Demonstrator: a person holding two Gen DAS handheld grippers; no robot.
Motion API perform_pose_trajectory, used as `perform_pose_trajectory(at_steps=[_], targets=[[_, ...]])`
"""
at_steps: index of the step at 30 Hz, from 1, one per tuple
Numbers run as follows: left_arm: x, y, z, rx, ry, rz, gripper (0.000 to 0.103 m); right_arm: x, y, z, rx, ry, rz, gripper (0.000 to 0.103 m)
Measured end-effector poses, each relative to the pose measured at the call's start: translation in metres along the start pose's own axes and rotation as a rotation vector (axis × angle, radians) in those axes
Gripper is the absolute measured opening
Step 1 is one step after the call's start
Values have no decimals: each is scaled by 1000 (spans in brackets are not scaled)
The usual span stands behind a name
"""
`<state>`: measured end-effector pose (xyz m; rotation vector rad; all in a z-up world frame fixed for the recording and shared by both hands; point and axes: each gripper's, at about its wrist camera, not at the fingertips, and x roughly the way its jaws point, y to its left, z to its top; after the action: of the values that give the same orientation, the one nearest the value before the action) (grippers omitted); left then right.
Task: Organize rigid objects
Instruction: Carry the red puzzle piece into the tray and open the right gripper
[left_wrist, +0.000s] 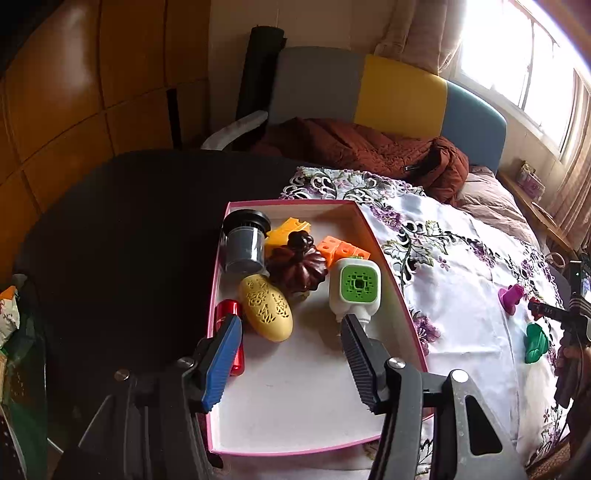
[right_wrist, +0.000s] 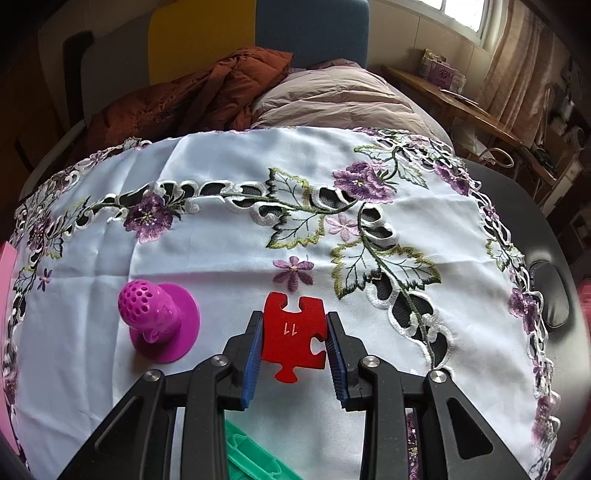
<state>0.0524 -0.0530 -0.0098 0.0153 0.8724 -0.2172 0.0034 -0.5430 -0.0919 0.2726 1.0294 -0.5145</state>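
Observation:
My left gripper hangs open over a pink-rimmed box, nothing between its fingers. In the box lie a dark cylinder, a yellow perforated egg, a red tube, a brown pumpkin, a yellow block, orange cubes and a white device with a green face. My right gripper is shut on a red puzzle piece marked 11, just above the embroidered cloth. A magenta perforated knob stands to its left.
A green plastic piece lies under the right gripper, the same green piece at the far right of the left wrist view near the magenta knob. A rust jacket and a pillow lie behind. The black tabletop extends left.

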Motion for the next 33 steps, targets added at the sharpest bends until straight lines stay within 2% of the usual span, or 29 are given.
perform_pose_trajectory(at_steps=[8, 12, 16, 23, 28, 33], targets=[[2, 8, -7, -20, 10, -6, 57, -37, 6, 5, 10, -80, -9, 33], [2, 10, -8, -24, 8, -9, 57, -61, 19, 8, 1, -129, 25, 33], [2, 12, -9, -26, 8, -11, 57, -86, 45, 9, -36, -171, 97, 33], [0, 20, -12, -43, 3, -7, 57, -124, 121, 1, -174, -214, 289, 33], [0, 31, -14, -59, 4, 5, 57, -142, 190, -16, -292, -183, 480, 33], [-3, 52, -17, -100, -8, 33, 57, -155, 264, -47, -430, -126, 629, 33]])
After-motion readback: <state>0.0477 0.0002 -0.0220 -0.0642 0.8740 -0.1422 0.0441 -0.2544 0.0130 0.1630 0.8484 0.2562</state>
